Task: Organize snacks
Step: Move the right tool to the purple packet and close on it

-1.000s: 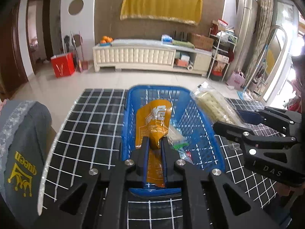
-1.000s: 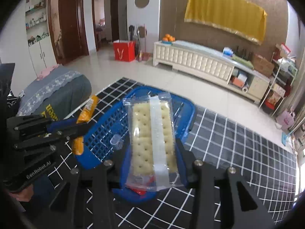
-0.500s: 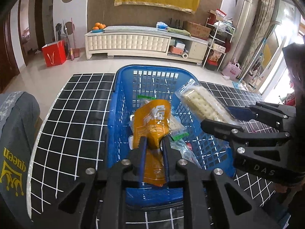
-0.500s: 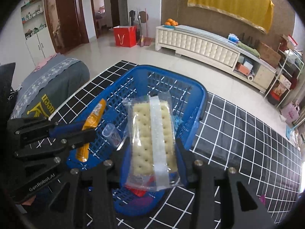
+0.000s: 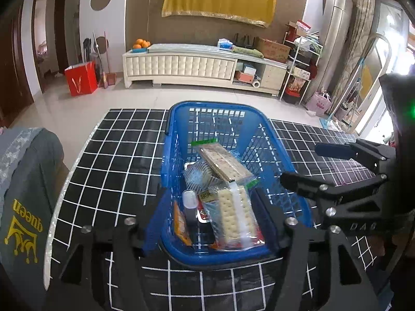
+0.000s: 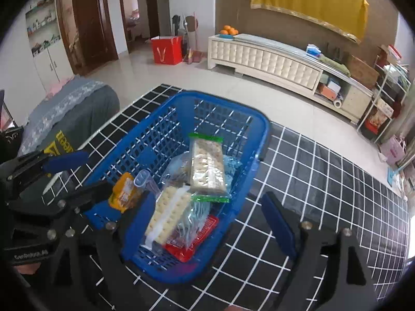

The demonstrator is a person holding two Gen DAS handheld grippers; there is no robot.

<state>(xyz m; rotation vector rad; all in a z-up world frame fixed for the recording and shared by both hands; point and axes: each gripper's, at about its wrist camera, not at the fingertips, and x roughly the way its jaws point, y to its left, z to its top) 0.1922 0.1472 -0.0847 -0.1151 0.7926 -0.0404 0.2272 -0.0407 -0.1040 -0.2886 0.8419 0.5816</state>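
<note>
The blue basket [image 5: 282, 155] stands on the desk [image 5: 116, 155], which is covered in a black, white-gridded cloth, and holds the snacks: a cracker pack [image 5: 233, 215] at the near end, an orange pouch [image 6: 124, 193] against the left wall, and a second cracker pack [image 6: 207, 165] lying on top further back. The left gripper [image 5: 207, 212] is released, its jaws opening astride the basket's near end with nothing pressed between them. The right gripper [image 6: 207, 223] is likewise released, jaws opening, nothing clamped.
</note>
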